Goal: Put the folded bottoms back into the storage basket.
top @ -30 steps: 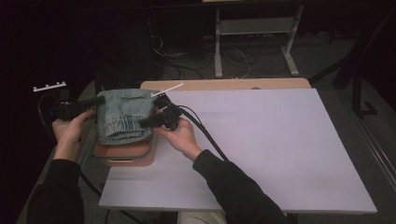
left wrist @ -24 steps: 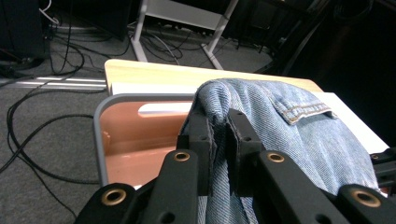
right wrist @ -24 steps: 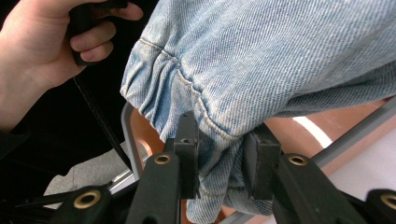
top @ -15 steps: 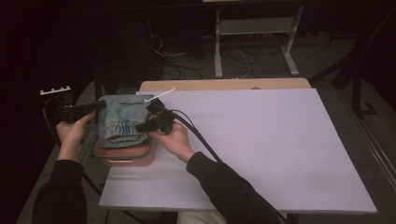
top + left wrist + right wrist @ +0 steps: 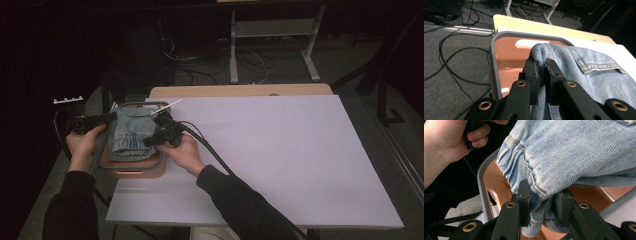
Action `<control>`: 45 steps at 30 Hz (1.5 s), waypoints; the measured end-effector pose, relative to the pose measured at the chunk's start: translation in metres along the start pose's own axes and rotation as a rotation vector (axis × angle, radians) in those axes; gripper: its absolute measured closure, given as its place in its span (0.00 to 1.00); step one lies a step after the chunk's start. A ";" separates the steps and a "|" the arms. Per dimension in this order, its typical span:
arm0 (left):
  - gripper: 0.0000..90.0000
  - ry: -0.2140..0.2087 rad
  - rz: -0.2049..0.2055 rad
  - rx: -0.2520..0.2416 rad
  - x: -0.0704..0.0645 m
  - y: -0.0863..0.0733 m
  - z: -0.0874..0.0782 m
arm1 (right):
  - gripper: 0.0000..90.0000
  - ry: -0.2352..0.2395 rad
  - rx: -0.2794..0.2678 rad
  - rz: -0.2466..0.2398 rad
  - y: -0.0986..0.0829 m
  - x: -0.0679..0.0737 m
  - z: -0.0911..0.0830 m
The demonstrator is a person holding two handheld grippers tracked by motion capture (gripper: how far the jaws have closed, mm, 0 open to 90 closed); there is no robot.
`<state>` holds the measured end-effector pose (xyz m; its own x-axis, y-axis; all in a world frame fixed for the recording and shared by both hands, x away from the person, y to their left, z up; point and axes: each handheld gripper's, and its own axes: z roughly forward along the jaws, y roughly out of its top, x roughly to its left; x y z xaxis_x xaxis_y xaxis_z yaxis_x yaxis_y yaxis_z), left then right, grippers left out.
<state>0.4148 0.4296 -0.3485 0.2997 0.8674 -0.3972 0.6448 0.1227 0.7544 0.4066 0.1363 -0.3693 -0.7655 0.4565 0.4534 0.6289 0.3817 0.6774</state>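
While both jaws pinch it, the faded, bunched denim garment (image 5: 132, 139) sags over the bin (image 5: 131, 171).

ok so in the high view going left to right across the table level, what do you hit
left hand → left gripper → folded jeans over the orange basket → right gripper → right hand → bare white tabletop

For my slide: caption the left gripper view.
Left gripper pinching a fold of denim garment above a pink basket.
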 end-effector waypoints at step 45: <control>0.19 -0.011 0.084 -0.057 -0.056 0.016 -0.010 | 0.11 -0.066 -0.138 -0.115 0.002 -0.020 -0.093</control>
<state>0.4017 0.3880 -0.3088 0.3589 0.8703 -0.3373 0.5766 0.0774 0.8134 0.4102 0.0531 -0.3233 -0.8180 0.4698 0.3321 0.5093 0.3230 0.7977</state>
